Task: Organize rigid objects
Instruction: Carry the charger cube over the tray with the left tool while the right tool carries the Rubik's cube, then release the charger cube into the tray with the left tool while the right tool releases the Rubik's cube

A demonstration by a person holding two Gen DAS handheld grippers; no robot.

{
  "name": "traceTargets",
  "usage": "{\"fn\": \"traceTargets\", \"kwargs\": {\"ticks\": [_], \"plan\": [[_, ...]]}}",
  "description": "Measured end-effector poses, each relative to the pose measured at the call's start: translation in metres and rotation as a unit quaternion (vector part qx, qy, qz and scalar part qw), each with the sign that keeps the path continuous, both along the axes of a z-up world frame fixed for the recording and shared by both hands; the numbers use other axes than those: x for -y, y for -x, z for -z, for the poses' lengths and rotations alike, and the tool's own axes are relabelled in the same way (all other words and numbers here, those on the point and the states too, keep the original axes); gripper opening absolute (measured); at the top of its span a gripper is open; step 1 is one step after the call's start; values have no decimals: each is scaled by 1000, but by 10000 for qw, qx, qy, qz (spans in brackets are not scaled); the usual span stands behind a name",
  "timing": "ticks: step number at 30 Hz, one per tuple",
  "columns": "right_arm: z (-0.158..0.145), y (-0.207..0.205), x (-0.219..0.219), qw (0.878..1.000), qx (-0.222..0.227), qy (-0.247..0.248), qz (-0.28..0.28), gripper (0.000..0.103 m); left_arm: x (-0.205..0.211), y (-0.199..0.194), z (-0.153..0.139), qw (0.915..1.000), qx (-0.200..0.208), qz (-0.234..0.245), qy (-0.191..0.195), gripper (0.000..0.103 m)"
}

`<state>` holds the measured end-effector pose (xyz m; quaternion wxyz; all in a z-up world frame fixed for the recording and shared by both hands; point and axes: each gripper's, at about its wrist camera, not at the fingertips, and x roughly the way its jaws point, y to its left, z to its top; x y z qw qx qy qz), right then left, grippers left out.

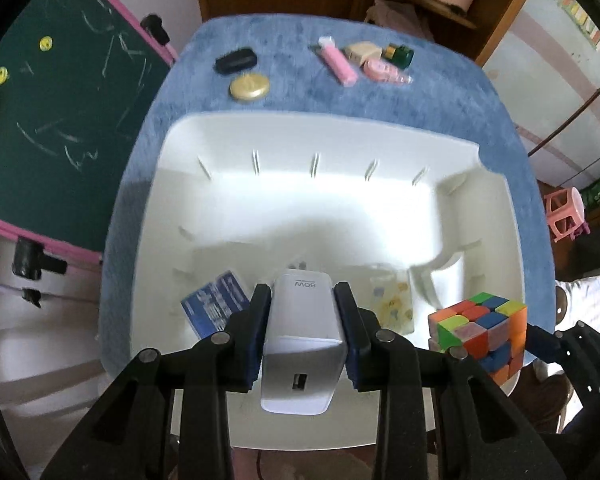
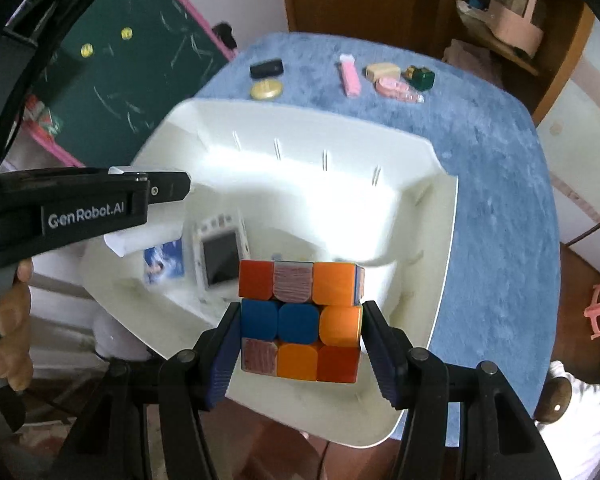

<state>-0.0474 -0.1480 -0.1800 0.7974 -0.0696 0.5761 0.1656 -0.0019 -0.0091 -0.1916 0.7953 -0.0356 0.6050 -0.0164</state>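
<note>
Left gripper [image 1: 302,300] squeezed on white charger [image 1: 300,320], right gripper [image 2: 300,344] squeezed on puzzle cube [image 2: 300,320], both over white bin [image 1: 236,136]. Farther back on blue table [image 1: 440,92]: gold lid [image 1: 249,87], black case [image 1: 236,61], pink things.

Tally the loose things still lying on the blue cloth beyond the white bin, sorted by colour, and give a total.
Pink: 2, a stick and a tape dispenser
Black: 1, a small case
Gold: 1, a round lid
Cream: 1, a small block
Green: 1, a small bottle
Total: 6
</note>
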Motion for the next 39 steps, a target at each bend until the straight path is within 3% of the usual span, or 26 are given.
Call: {"fn": "traceTargets", "kwargs": {"ticks": [9,18,20,25,27,39], "plan": [[21,3,2,9992,-365,143,49,59,3,6,18,9997,-189,58,-169,35],[33,2,5,9976,-661,151,134,59,7,4,17,9994,-160,201,-243,36],[33,2,6,9974,-687,132,153,60,10,3,11,9991,-51,251,-341,40],[26,0,4,9984,-552,54,134,66,9,0,2,9994,82,178,-290,75],[20,1,3,9990,-443,10,111,71,7,0,-1,9995,114,124,-251,75],[-5,4,-2,9998,119,-123,-66,71,-3,0,-20,9991,296,-216,-223,75]]}}
